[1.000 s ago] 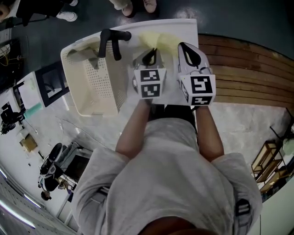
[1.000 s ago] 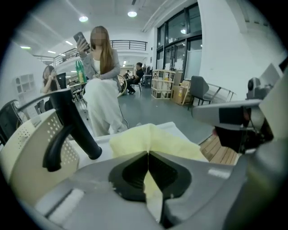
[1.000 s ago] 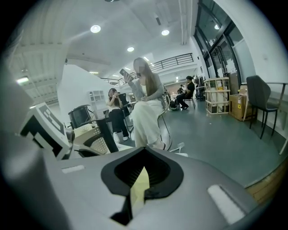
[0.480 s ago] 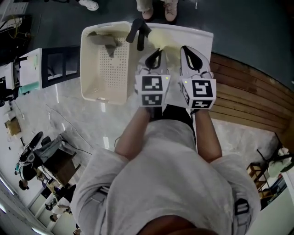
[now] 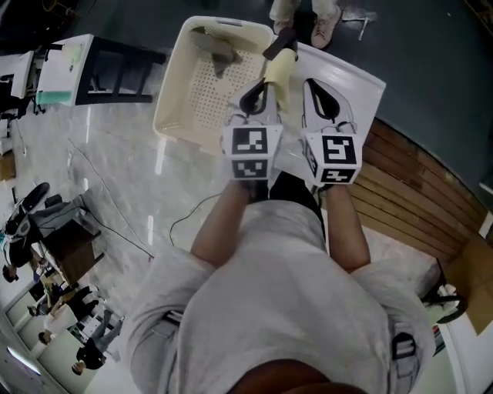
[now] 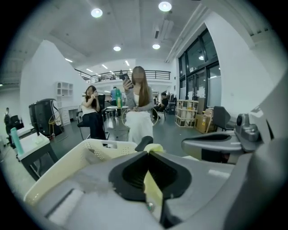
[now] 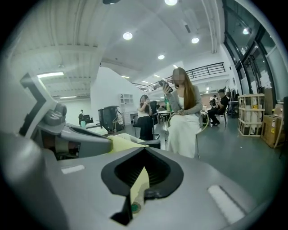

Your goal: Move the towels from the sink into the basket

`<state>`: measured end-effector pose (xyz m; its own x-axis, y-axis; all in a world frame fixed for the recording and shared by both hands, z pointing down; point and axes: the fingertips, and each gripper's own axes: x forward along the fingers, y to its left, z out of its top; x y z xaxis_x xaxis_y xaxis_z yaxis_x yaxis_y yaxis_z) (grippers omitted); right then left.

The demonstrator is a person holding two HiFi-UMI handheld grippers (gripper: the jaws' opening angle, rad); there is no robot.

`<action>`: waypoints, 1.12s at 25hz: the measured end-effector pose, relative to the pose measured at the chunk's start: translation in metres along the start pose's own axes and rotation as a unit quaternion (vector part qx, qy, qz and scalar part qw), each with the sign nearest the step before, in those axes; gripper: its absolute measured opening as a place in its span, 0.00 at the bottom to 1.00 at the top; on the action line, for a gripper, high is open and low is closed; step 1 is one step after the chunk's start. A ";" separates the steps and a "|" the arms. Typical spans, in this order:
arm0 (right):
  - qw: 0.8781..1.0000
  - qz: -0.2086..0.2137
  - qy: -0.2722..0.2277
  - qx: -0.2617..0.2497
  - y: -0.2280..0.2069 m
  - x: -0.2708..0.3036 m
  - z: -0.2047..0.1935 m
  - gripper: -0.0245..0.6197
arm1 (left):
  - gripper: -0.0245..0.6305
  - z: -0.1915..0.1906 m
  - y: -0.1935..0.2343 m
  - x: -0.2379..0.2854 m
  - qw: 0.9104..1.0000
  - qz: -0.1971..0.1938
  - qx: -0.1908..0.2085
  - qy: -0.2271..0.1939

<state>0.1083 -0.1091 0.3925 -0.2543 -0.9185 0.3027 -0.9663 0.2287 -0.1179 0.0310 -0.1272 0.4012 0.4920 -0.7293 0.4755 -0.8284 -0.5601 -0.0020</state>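
A pale yellow towel hangs stretched between my two grippers, above the white sink. My left gripper is shut on one edge of it, and the cloth shows pinched between its jaws. My right gripper is shut on the other edge, where the cloth is also squeezed between the jaws. The cream perforated basket stands just left of the sink, beside the left gripper. A grey towel lies inside it.
A black faucet handle rises between basket and sink. Wooden slats run at the right. A dark table stands left of the basket. A seated person and another person's feet are beyond the sink.
Both grippers have risen together with the yellow towel held between them. The basket and sink have slid rightward in the head view, so the basket now sits closer under the left gripper.
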 end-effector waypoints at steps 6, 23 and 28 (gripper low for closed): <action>0.999 0.047 -0.002 -0.022 0.044 0.022 0.011 0.05 | 0.07 0.002 0.058 -0.030 0.998 0.059 -0.031 -0.017; 0.987 0.146 -0.001 -0.066 0.157 0.074 0.023 0.05 | 0.07 -0.013 0.191 -0.109 0.977 0.189 -0.086 -0.046; 0.986 0.152 -0.001 -0.068 0.178 0.089 0.025 0.05 | 0.07 -0.013 0.220 -0.119 0.974 0.200 -0.095 -0.052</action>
<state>-0.0852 -0.1585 0.3745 -0.5325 -0.8021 0.2703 -0.8422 0.5339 -0.0746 -0.2130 -0.1588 0.3559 0.1370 -0.9152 0.3789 -0.9889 -0.1487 -0.0015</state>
